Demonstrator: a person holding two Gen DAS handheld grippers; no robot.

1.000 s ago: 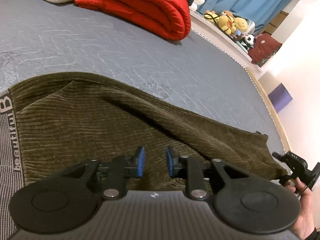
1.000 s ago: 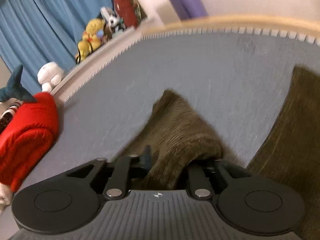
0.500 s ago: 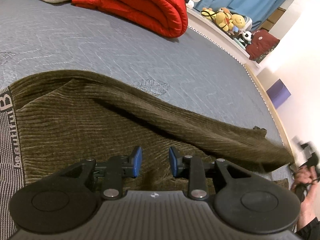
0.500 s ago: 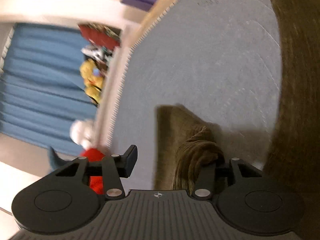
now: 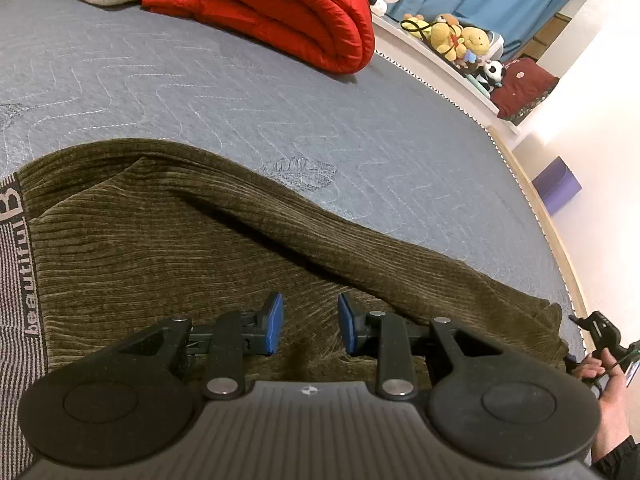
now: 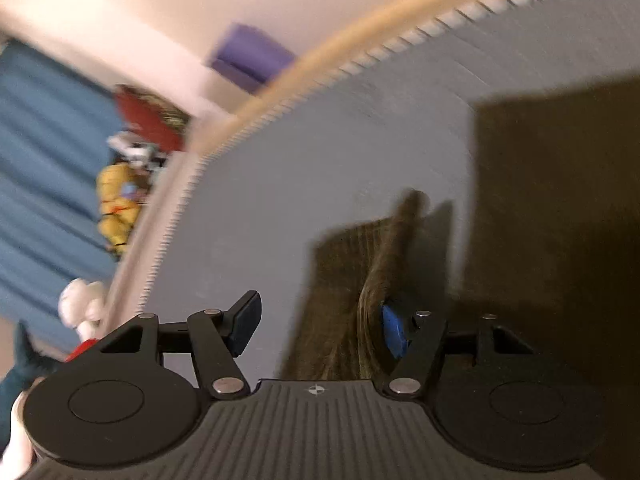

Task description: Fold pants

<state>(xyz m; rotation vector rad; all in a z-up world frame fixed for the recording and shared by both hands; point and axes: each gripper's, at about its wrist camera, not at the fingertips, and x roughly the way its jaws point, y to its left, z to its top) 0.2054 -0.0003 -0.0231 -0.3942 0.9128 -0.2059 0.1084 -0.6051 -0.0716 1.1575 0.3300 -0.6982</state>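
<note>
The olive corduroy pants [image 5: 168,248] are spread flat on the grey quilted mattress [image 5: 240,92], one leg stretched toward its wooden edge. The left gripper [image 5: 310,330] is held just above the cloth, its blue pads parted, nothing pinched. The right gripper [image 6: 316,326] is seen with jaws just opened wide; a raised fold of the leg end [image 6: 384,264] lies between them, against one pad only, released. A red duvet [image 5: 272,8] is folded well beyond.
</note>
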